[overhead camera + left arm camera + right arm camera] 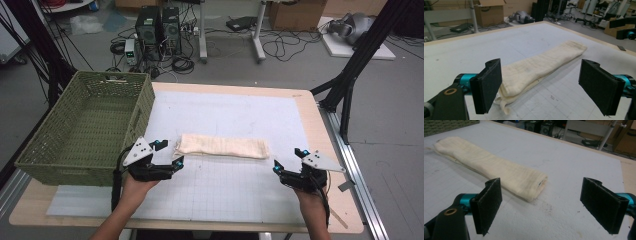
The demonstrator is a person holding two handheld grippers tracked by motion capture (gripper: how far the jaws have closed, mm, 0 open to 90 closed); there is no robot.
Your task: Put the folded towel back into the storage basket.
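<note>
A cream cloth [222,147], folded into a long narrow strip, lies flat across the middle of the white gridded mat [235,195]. My left gripper [169,153] stands open just off the cloth's left end. In the left gripper view [544,87] the cloth [536,70] stretches away between the wide-apart jaws, its near end by the left jaw. My right gripper [289,159] is open a little beyond the cloth's right end. In the right gripper view [546,207] the folded end of the cloth [499,175] lies ahead and to the left, apart from both jaws.
A large green woven basket [60,150] stands on the table's left side, close to my left hand. The wooden table edge [330,150] runs along the right, with black frame legs [350,85] beyond it. Computers, cables and boxes sit on the floor behind.
</note>
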